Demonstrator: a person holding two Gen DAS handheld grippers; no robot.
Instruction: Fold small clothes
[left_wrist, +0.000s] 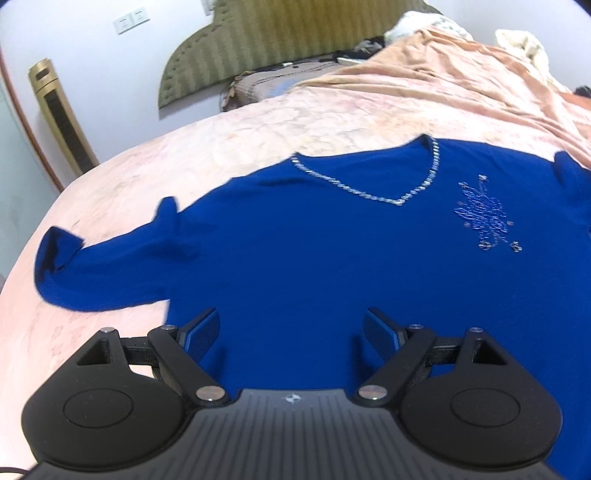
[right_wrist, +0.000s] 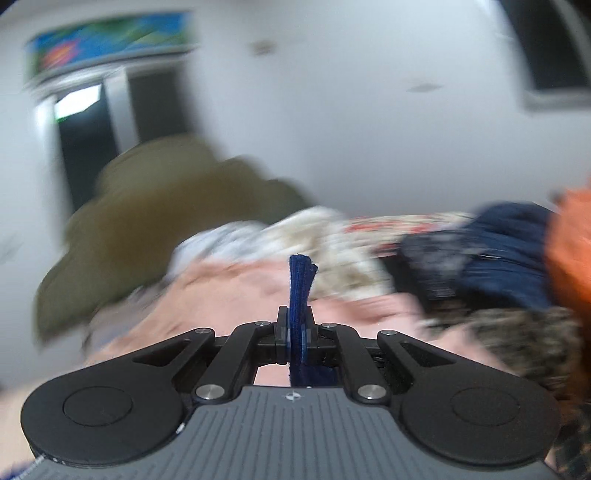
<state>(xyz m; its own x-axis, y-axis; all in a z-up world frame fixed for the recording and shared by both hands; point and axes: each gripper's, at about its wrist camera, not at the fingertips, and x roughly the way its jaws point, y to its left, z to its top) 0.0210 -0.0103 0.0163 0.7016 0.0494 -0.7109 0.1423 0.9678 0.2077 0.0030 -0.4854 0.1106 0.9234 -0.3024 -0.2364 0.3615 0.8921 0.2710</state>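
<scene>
A royal-blue V-neck top with a rhinestone neckline and a sparkly chest motif lies spread face up on the pink bed cover. One sleeve stretches to the left. My left gripper is open and empty, hovering over the lower part of the top. My right gripper is shut on a bunched strip of the blue top, which sticks up between the pads. The right wrist view is blurred and points toward the wall.
An olive padded headboard and a pillow are at the far end of the bed. A peach blanket lies crumpled at the right. A pile of dark blue and orange clothes sits ahead on the right. A gold tower unit stands by the wall.
</scene>
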